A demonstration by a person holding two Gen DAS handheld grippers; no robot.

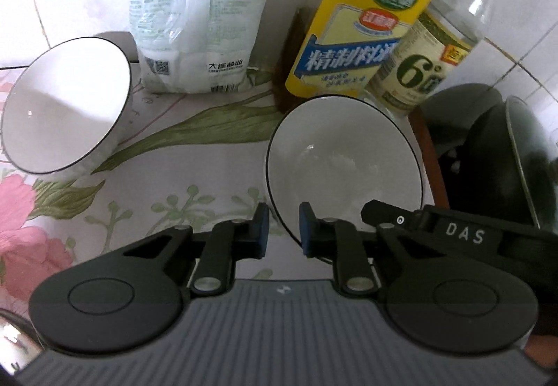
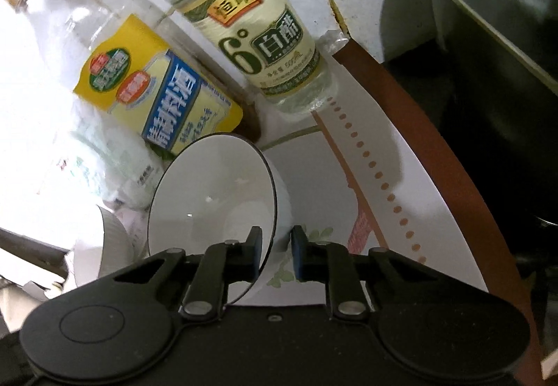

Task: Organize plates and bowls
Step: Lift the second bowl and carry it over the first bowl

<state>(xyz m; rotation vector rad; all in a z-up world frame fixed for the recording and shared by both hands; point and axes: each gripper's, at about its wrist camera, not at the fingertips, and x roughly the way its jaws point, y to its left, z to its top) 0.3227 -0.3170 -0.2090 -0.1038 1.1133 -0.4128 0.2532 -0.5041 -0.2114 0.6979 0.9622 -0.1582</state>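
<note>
In the left wrist view, open floral tablecloth (image 1: 195, 173) lies between the two white bowls (image 1: 343, 162), centre frame. Upper frame is blocked by a salt bag (image 1: 198, 12) and two bottles (image 1: 352, 30) (standing close together); a dark pot (image 1: 505, 155) blocks the right edge.

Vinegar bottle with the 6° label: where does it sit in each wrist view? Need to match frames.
Left wrist: vinegar bottle is upper right, just left of the dark pot.
Right wrist: vinegar bottle is upper centre, slanting in the picture.
Shared landmark: the yellow-label bottle, directly left of the vinegar bottle in both views.
</note>
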